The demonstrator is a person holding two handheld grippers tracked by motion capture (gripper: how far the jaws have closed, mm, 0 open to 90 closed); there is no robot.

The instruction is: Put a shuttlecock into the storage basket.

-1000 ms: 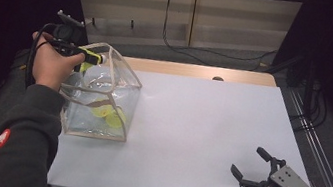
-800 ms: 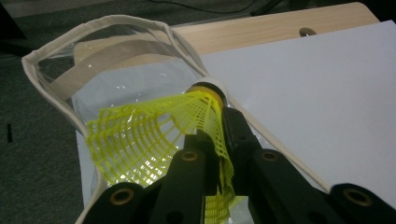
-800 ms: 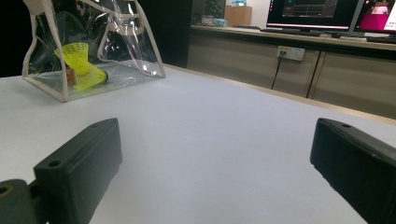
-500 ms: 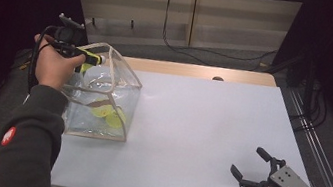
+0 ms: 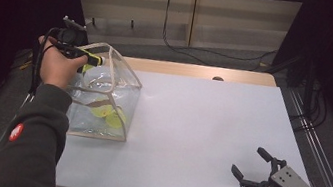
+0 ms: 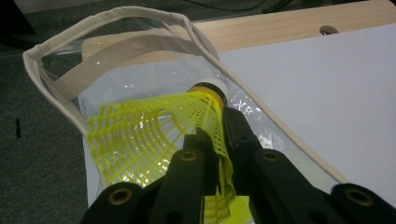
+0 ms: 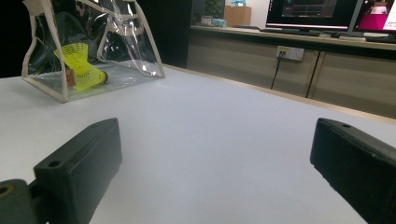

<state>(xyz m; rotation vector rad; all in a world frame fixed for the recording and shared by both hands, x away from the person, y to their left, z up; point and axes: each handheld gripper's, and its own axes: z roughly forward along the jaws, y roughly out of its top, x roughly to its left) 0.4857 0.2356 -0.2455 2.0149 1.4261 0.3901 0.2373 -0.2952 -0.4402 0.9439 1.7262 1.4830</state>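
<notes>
Clamped on the mesh skirt of a yellow plastic shuttlecock (image 6: 163, 135), my left gripper (image 6: 219, 154) holds it cork-first over the mouth of the clear, cream-trimmed plastic bag (image 5: 103, 98) for a clean drop inside, while my right gripper (image 5: 256, 171) rests spread, well apart.

My left sleeve (image 5: 38, 139) has crept a little further up along the near left edge of the surface (image 5: 199, 129), and the red patch (image 5: 16, 131) on it now sits slightly higher and more to the right than a second ago. My left hand (image 5: 60, 64) has eased a touch over the bag's (image 5: 103, 98) rim. Nothing else has shifted.
</notes>
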